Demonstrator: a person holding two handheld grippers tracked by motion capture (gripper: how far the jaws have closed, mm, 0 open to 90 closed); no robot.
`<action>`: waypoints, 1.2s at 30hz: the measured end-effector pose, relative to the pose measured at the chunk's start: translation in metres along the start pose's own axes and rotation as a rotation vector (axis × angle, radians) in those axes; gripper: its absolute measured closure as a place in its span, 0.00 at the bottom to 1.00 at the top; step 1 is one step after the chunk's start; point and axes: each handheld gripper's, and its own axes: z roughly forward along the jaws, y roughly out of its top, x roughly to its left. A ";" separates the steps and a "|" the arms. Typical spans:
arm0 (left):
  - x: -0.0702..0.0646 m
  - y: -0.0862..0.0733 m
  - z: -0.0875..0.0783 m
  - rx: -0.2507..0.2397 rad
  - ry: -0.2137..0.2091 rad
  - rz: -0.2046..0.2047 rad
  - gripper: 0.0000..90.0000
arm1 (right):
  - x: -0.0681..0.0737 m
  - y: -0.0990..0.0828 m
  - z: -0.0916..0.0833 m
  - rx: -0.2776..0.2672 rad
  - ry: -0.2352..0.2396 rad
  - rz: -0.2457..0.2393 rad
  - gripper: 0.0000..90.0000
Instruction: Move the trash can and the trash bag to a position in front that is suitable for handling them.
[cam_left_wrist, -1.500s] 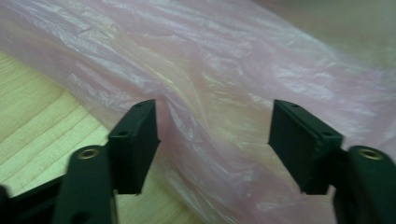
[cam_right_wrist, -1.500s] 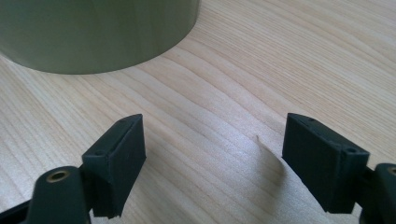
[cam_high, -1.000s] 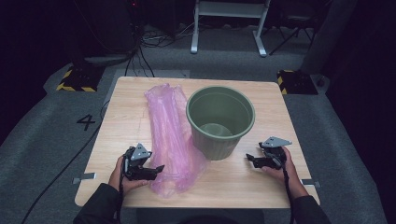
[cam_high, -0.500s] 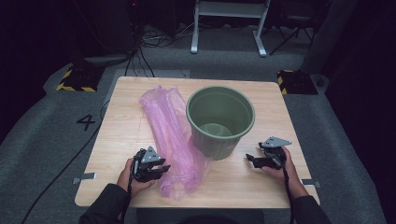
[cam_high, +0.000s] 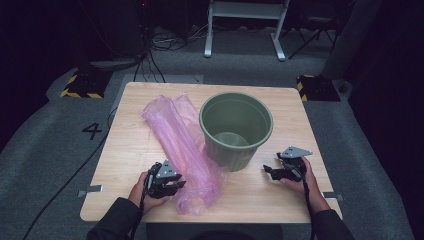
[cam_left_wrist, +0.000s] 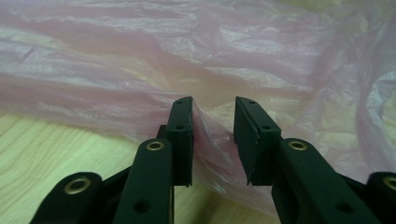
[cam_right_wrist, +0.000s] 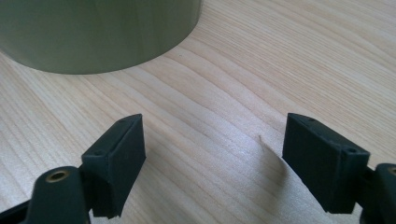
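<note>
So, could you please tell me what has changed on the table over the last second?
The left claw moved in to the near end of the pink plastic bag, and its jaws have just been closing, a fold of film between them though not yet pinched. The right claw, open, and the green bucket kept their places.

— What do your tools look like from above?

— Your left gripper (cam_high: 175, 186) and right gripper (cam_high: 271, 171) are both black, each topped with a grey three-cornered plate, and a dark cable trails back from each along your forearm. Your sleeves (cam_high: 114, 223) are dark.

— And close up?

— Your left gripper's (cam_left_wrist: 212, 140) fingers (cam_left_wrist: 181, 140) are flat, matte black blocks with small screw holes along their edges, carried on black links with brass-coloured rivets. Your right gripper (cam_right_wrist: 212, 163) has the same square black pads (cam_right_wrist: 322, 161) and a brass rivet.
</note>
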 end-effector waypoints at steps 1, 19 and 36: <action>-0.001 0.001 0.001 0.002 -0.002 0.007 0.75 | 0.000 0.000 0.000 0.000 0.000 0.000 0.24; 0.043 0.004 -0.035 -0.196 0.243 -0.253 0.22 | 0.000 0.000 0.000 0.001 0.002 0.000 0.23; 0.106 0.030 0.026 -0.084 0.371 -0.464 0.18 | 0.000 0.001 0.001 0.002 0.004 0.005 0.23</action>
